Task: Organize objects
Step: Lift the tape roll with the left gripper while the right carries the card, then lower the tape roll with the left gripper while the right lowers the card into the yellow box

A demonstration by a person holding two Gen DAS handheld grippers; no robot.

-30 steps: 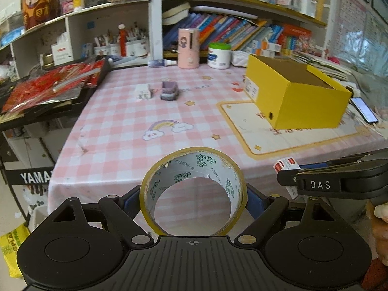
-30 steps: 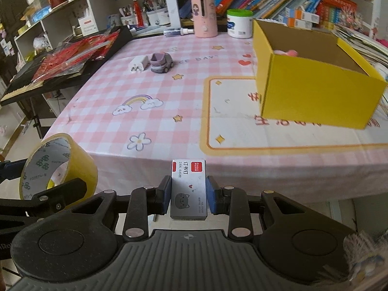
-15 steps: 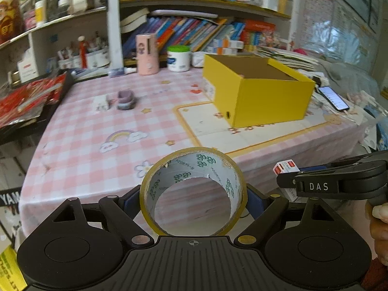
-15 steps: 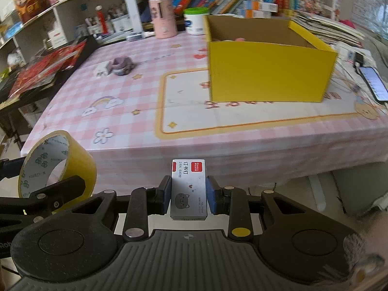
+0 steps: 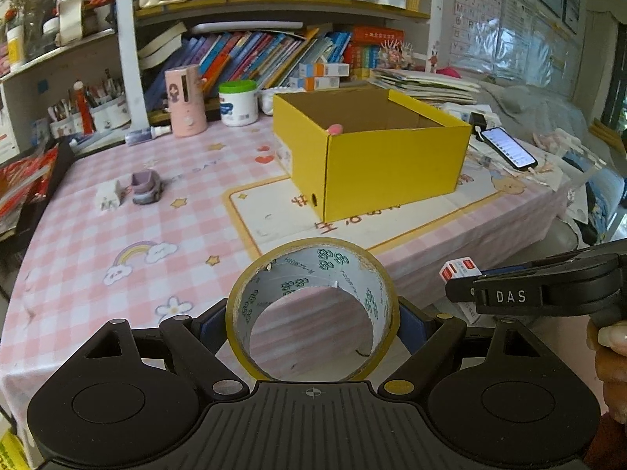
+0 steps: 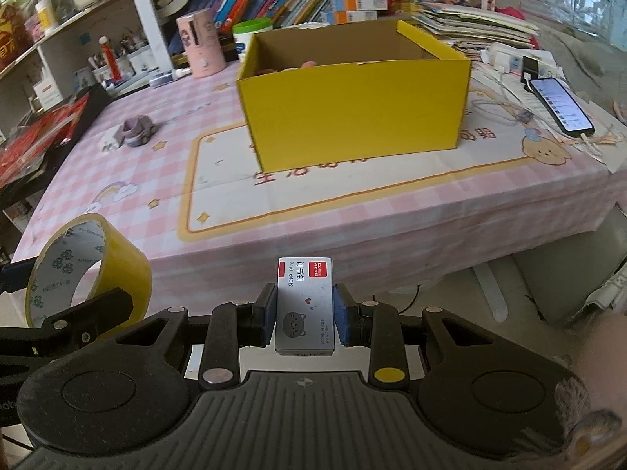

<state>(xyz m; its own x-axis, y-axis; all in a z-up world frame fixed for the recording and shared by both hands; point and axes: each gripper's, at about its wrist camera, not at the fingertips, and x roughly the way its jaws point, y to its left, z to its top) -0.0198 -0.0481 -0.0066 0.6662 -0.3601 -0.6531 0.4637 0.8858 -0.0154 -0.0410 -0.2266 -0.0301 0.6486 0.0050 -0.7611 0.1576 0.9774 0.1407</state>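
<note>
Grippers have swung right since a second ago, bringing the open yellow cardboard box on the pink checked table nearer centre. Left gripper jaws clamp a yellow tape roll. Right gripper jaws, marked "DAS", clamp a small white staple box reading "24/6".

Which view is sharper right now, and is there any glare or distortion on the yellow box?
Left wrist view: yellow box crisp, evenly lit, no glare; fisheye bends the shelves. Right wrist view: box and staple box label sharp, the bottom right corner blurred, the window area washed out.
</note>
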